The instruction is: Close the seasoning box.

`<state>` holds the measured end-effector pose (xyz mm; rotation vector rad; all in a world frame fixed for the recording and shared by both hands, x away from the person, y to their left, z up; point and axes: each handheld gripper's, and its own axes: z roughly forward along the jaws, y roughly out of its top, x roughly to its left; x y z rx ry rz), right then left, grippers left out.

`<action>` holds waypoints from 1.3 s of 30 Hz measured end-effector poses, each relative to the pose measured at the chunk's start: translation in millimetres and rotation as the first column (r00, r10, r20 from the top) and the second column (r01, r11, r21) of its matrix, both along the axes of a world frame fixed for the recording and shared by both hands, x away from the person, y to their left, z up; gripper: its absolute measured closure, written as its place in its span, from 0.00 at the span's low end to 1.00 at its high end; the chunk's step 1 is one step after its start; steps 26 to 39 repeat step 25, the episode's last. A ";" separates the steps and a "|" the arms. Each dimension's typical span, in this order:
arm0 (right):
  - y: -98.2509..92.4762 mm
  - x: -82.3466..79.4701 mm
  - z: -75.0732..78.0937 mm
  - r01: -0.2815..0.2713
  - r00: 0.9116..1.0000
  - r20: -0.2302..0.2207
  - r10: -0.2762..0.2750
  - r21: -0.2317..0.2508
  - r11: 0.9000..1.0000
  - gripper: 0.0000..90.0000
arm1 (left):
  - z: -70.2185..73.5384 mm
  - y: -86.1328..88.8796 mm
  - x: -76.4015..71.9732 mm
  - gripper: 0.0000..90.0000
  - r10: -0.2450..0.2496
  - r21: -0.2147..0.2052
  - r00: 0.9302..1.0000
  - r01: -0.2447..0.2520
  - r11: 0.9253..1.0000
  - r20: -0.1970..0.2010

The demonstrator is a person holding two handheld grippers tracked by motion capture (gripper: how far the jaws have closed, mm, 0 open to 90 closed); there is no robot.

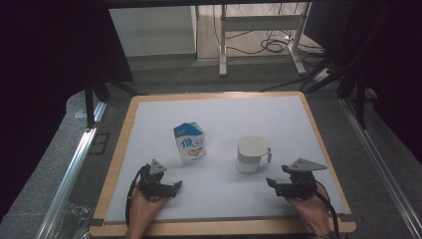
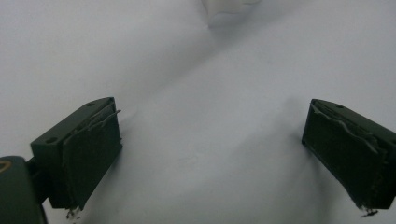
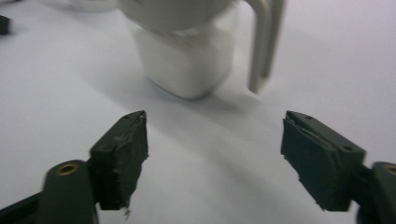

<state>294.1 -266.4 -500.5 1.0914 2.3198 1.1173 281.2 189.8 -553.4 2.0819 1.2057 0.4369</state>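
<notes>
— So, going left to right from the white mug [image 1: 252, 153]?
— Left tool [image 1: 175, 186] sits released, well left of it and nearer the person; the carton [image 1: 189, 143] stands upright left of the mug.
— Contents?
— Can't tell; the carton's closed, and the mug's inside is hidden.
— Right tool [image 1: 271, 182]?
— Released, near the mug's handle [image 3: 265, 42], holding nothing, above the white tabletop [image 1: 224, 107].

Your white mug [image 1: 251, 154] stands upright on the worktop [image 1: 278, 114], handle pointing right; beside it, an upright blue-and-white carton [image 1: 189, 143].
</notes>
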 end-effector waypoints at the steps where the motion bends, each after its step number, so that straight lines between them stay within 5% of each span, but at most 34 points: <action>1: -6.3 2.4 -5.3 0.026 0.999 -0.019 -0.026 -0.003 1.000 0.21 | 0.0 0.0 0.0 0.05 0.000 0.000 1.000 0.000 1.000 0.000; 7: -15.7 7.7 -14.9 0.078 0.997 -0.015 -0.079 -0.040 0.996 0.18 | 0.0 0.0 0.0 0.05 0.000 0.000 1.000 0.000 1.000 0.000; 13: -14.2 15.6 -29.6 0.109 0.993 -0.021 -0.113 -0.125 0.986 0.11 | 0.0 0.0 0.0 0.05 0.000 0.000 1.000 0.000 1.000 0.000; 39: -15.1 15.8 -31.3 0.110 0.993 -0.019 -0.113 -0.110 0.988 0.11 | -0.2 0.1 0.2 0.04 0.001 -0.001 1.000 -0.001 1.000 -0.002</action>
